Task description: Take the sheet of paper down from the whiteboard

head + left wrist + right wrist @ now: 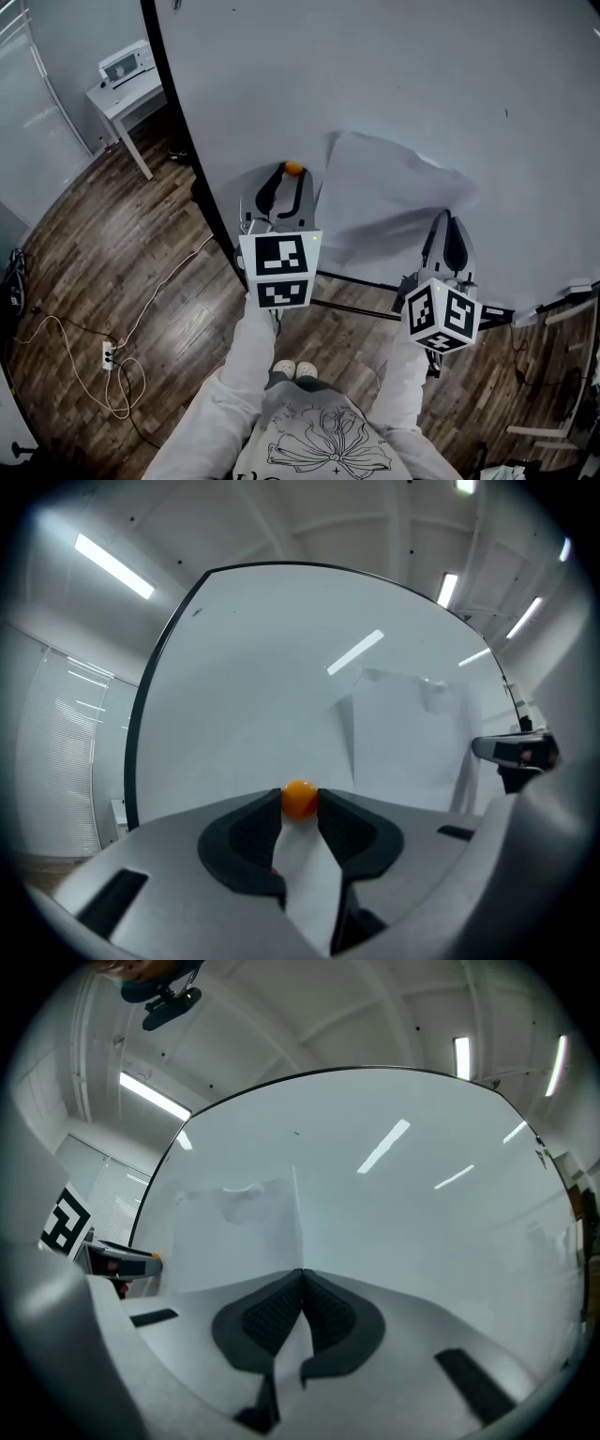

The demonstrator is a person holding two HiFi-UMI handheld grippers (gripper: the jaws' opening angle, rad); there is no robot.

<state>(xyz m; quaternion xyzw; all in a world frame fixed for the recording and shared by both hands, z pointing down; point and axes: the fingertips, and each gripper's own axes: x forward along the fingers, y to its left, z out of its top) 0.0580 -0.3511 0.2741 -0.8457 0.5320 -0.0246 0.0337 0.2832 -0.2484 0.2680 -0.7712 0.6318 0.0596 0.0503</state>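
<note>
Right up close, a flower-print shirt (319, 441) fills the 6 o'clock edge of the head view, and both marker cubes ride just above it. Left tongs (292, 178) point level at the whiteboard (375, 75), jaws parted only as far as a small orange ball (293, 169), which sits nipped between their very tips. Over at 2 o'clock hangs the sheet of paper (384, 197), rumpled, bulging off the board and throwing a shadow beneath it. Right tongs (448, 217) are at the sheet's lower right, at 4 o'clock from centre. Their own view shows the ribbed pads pressed fully together, with the paper's right edge running straight down into the tips, so they look pinched on that edge. Wood floor (112, 253) spreads out at 9 o'clock, a loose cable (122, 384) curls at 8 o'clock, and a white counter (127, 98) carrying a small machine stands at 10 o'clock.
</note>
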